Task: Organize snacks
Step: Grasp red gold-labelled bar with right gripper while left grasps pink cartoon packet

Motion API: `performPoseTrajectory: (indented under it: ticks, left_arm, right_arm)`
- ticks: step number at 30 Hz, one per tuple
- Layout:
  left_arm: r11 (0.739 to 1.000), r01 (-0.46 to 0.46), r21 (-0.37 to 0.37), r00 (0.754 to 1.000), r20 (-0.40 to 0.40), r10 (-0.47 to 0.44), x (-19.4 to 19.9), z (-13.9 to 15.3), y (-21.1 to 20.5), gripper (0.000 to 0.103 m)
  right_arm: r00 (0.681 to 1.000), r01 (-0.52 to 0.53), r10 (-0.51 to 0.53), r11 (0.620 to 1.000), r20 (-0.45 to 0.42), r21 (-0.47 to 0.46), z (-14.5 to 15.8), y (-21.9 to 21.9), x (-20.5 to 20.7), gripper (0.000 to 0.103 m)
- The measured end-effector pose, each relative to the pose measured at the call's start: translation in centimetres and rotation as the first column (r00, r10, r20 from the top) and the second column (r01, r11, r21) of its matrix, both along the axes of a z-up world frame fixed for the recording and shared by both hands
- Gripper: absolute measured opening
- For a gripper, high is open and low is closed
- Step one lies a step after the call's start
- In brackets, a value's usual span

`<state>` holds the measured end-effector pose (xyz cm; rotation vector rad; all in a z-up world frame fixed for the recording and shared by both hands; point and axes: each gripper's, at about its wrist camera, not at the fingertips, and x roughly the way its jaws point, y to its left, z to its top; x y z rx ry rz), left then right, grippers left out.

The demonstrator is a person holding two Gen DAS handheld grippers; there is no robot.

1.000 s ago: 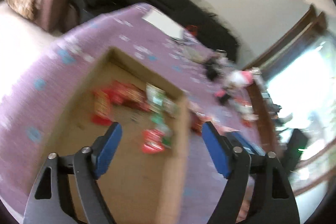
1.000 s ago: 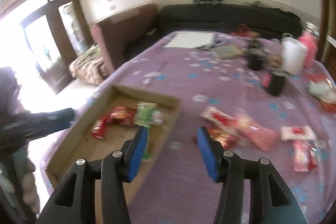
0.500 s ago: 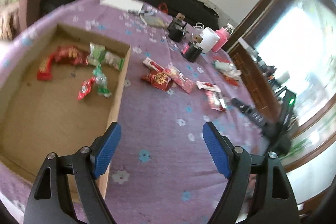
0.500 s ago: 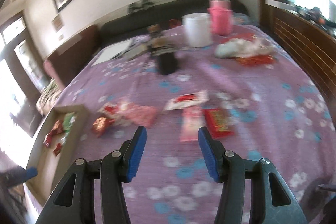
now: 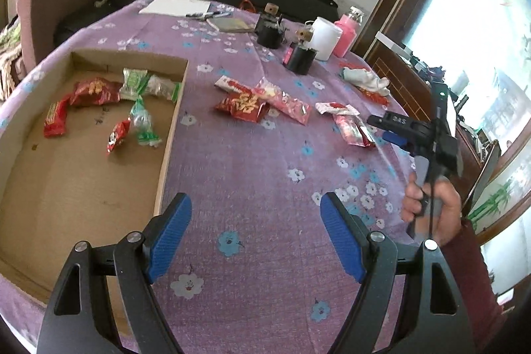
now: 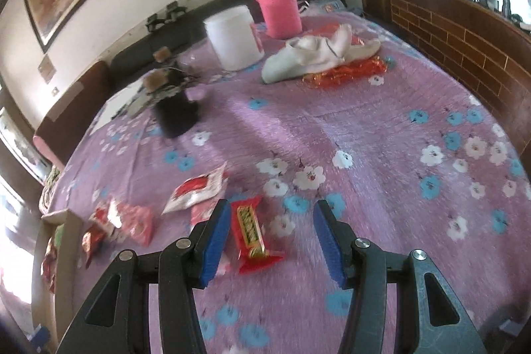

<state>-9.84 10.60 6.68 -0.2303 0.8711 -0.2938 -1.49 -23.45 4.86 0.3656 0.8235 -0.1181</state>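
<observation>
Just beside tray edge (image 5: 167, 135), bare tablecloth (image 5: 252, 175).

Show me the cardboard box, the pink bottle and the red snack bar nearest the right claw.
cardboard box (image 5: 172, 121), left wrist view, right wall
pink bottle (image 6: 280, 7), right wrist view, sleeve middle
red snack bar (image 6: 249, 229), right wrist view, label

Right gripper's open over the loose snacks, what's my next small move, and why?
Probably lower the right gripper and shift it slightly left to straddle the red bar, then close. Its jaws are open and empty, the bar lies nearest its left finger, and the box already holds other snacks.
</observation>
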Motion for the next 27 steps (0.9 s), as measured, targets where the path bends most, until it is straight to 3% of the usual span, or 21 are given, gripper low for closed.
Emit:
performPoseTrajectory:
  ticks: [5, 8, 11, 12, 16, 18, 19, 23, 27]
  left_arm:
    - [1.000, -0.008, -0.023, 1.000, -0.024, 0.007, 0.4, -0.6, 0.2, 0.080]
    - [1.000, -0.003, -0.025, 0.999, -0.032, 0.002, 0.3, -0.8, -0.1, 0.080]
    - [1.000, -0.001, -0.021, 0.999, -0.037, 0.000, 0.4, -1.0, -0.5, 0.080]
    - [1.000, 0.001, -0.021, 0.999, -0.040, -0.002, 0.4, -1.1, -0.6, 0.080]
    - [1.000, 0.006, -0.012, 0.999, -0.042, -0.007, 0.2, -1.2, -0.9, 0.080]
    - [1.000, 0.006, -0.009, 0.999, -0.040, -0.006, 0.0, -1.1, -0.9, 0.080]
    - [1.000, 0.004, -0.007, 0.999, -0.039, -0.004, 0.0, -1.1, -0.9, 0.080]
    - [1.000, 0.000, -0.006, 0.999, -0.044, 0.000, 0.1, -1.1, -0.9, 0.080]
    - [0.999, 0.033, 0.005, 0.998, -0.045, -0.033, 1.1, -0.3, -1.9, 0.080]
  right_arm:
    - [0.999, -0.018, 0.019, 0.999, -0.026, 0.029, -1.5, 0.4, 2.6, 0.054]
    - [0.999, -0.049, 0.048, 0.999, -0.021, -0.010, -1.9, 1.7, 3.2, 0.056]
    - [0.987, -0.158, 0.156, 0.987, -0.037, -0.040, -2.0, 3.9, 3.0, 0.036]
    - [0.981, -0.189, 0.187, 0.981, -0.039, -0.042, -2.0, 4.5, 2.8, 0.035]
    - [0.936, -0.349, 0.348, 0.937, -0.045, -0.004, -1.9, 7.8, 1.0, 0.035]
    - [0.887, -0.457, 0.460, 0.886, -0.035, 0.075, -1.8, 8.9, -0.1, 0.035]
    - [0.878, -0.475, 0.478, 0.876, -0.021, 0.083, -1.5, 9.0, -0.5, 0.035]
    - [0.911, -0.412, 0.412, 0.911, 0.014, -0.009, -0.5, 8.2, -2.1, 0.041]
    - [0.904, -0.427, 0.427, 0.904, 0.006, -0.021, -1.0, 8.6, -3.0, 0.051]
